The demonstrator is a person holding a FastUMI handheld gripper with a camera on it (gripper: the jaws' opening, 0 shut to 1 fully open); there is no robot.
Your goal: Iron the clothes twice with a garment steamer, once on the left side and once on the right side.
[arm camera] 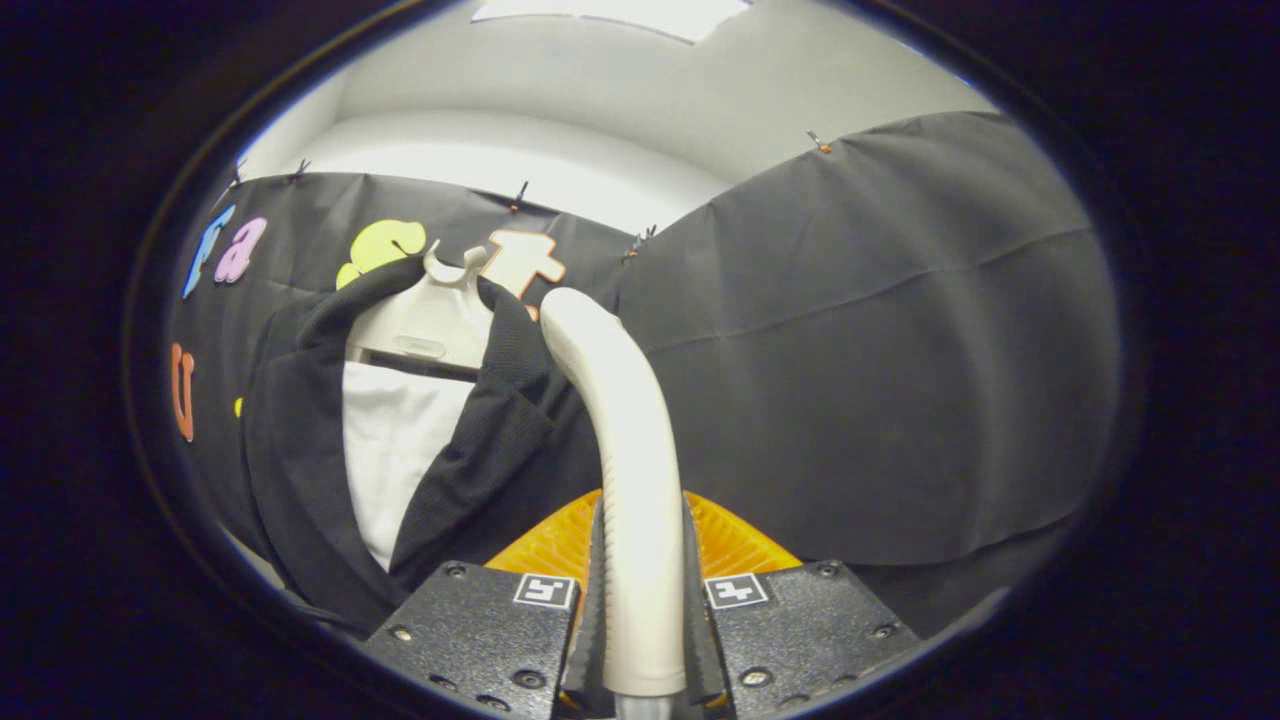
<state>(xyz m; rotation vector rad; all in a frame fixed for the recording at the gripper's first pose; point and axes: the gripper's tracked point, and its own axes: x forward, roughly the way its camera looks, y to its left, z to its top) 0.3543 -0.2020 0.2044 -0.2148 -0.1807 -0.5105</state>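
The claw (643, 600) is clenched on the white garment steamer (625, 470).

Both black fingers (480, 630) press on the steamer's handle from each side, and it stands up between them and bends over at the top. Its head sits by the right front of the black jacket (480, 440); it may be touching the cloth, but that is hard to tell. The jacket hangs on a white hanger (430, 320), open over something white (395, 440).
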